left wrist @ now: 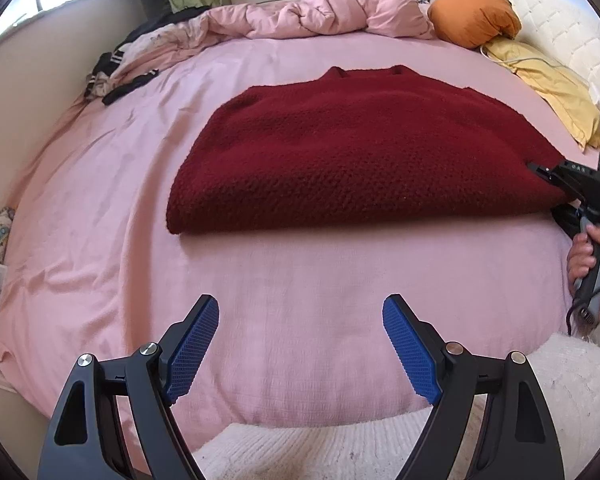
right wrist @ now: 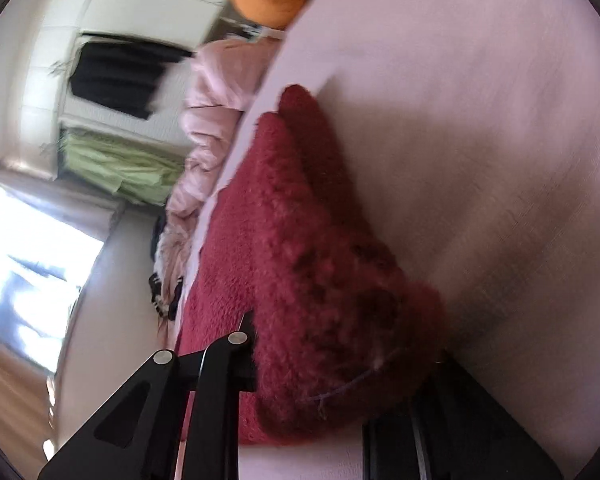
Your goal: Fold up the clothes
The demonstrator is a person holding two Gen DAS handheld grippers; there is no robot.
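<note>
A dark red knitted sweater point(left wrist: 360, 156) lies folded on the pink bed sheet point(left wrist: 300, 280). My left gripper point(left wrist: 300, 344) is open and empty, hovering over the sheet near the bed's front edge, short of the sweater. My right gripper point(left wrist: 556, 184) is at the sweater's right edge, one finger above the fabric and one below it. In the right wrist view the sweater's thick edge point(right wrist: 320, 280) fills the space between the jaws of my right gripper point(right wrist: 332, 360), which is turned sideways and shut on it.
A crumpled pink duvet point(left wrist: 332, 8) lies at the far end of the bed. An orange pillow point(left wrist: 476, 16) and a yellow cloth point(left wrist: 552, 88) are at the back right. Dark clothes point(left wrist: 116, 76) lie at the left edge. A white fluffy rug point(left wrist: 340, 448) is below the bed.
</note>
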